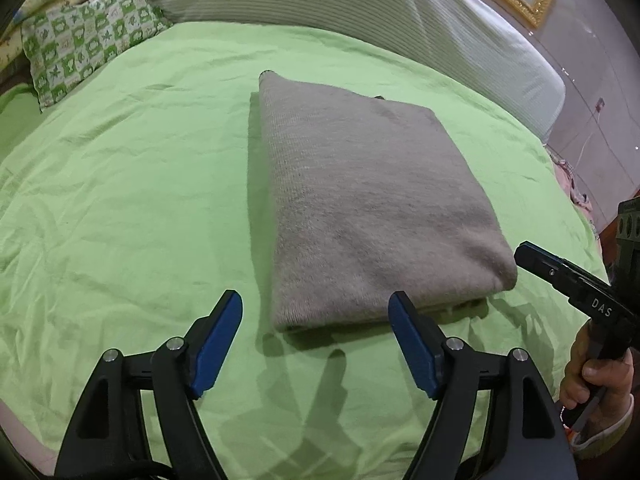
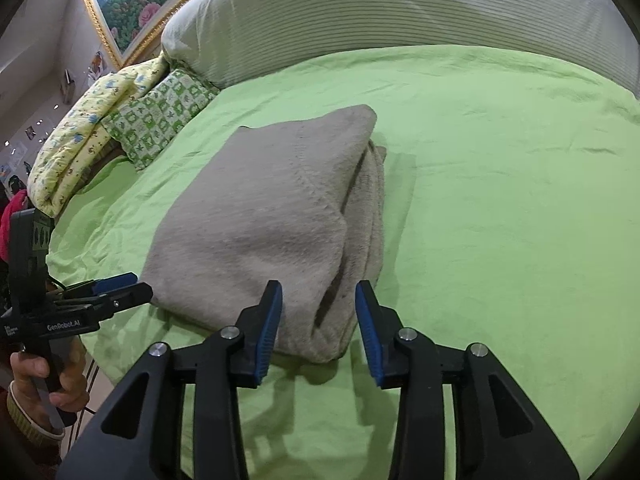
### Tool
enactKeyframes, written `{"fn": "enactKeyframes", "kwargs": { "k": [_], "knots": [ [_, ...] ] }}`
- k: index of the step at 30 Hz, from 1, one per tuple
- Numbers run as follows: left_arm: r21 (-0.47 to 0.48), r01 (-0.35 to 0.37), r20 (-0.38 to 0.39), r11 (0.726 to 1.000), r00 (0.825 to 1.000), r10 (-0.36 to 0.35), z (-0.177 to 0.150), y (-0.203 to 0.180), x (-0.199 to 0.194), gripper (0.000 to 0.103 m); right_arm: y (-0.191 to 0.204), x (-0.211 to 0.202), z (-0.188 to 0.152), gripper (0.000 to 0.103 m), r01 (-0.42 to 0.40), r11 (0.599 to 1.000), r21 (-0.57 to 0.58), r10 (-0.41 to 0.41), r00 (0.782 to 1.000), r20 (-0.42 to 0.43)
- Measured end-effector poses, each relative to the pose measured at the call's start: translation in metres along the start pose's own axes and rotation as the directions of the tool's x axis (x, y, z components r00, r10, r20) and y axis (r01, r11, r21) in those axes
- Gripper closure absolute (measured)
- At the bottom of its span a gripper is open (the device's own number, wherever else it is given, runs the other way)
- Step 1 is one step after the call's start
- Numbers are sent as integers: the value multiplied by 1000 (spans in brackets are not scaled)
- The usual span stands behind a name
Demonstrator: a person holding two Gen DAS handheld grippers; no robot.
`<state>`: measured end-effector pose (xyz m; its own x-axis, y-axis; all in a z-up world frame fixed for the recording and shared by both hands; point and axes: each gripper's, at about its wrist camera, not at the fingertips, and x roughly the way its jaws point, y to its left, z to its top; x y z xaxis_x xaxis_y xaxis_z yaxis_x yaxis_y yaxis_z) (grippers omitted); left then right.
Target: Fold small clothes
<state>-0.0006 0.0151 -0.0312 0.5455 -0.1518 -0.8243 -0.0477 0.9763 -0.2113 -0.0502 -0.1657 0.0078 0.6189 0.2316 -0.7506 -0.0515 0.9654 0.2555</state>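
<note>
Grey garment (image 1: 360, 200) lies folded into compact stack mid-bed, on green sheet (image 1: 120, 180), layered edges toward right side. Fold looks done, hence left gripper (image 1: 316, 344) and right gripper (image 2: 318, 328) both hover just short, jaws wide, holding nothing.

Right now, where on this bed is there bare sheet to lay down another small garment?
Bare green sheet lies right of the folded grey garment, up to the striped bolster. More lies left of it, below the checked pillow. Crowded at the near edge: left tool and right tool flank the garment's corners.
</note>
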Motion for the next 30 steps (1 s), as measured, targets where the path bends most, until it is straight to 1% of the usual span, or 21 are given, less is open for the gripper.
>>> {"fn": "enactKeyframes", "kwargs": {
  "k": [6, 8, 16, 21, 23, 24, 30],
  "knots": [
    [12, -12, 19, 1000, 1000, 11, -7, -8, -12, 23, 17, -5, -7, 53, -15, 999, -30, 15, 1000, 1],
    [21, -15, 30, 1000, 999, 14, -9, -11, -16, 22, 21, -7, -10, 46, -15, 999, -36, 15, 1000, 4],
    [63, -51, 78, 997, 996, 46, -18, -21, -32, 19, 31, -15, -24, 28, -10, 999, -51, 11, 1000, 17],
    [82, -91, 108, 992, 991, 82, -25, -26, -40, 18, 34, -19, -30, 27, -6, 999, -54, 8, 1000, 30],
    [76, -133, 130, 988, 984, 123, -28, -27, -44, 18, 36, -21, -32, 26, -8, 998, -59, 10, 999, 35],
    [73, -166, 145, 983, 977, 154, -30, -28, -46, 18, 37, -23, -33, 26, -9, 998, -63, 12, 999, 39],
    [86, -217, 176, 972, 964, 200, -37, -31, -52, 15, 40, -28, -40, 24, -24, 996, -81, 29, 998, 60]
  ]
}}
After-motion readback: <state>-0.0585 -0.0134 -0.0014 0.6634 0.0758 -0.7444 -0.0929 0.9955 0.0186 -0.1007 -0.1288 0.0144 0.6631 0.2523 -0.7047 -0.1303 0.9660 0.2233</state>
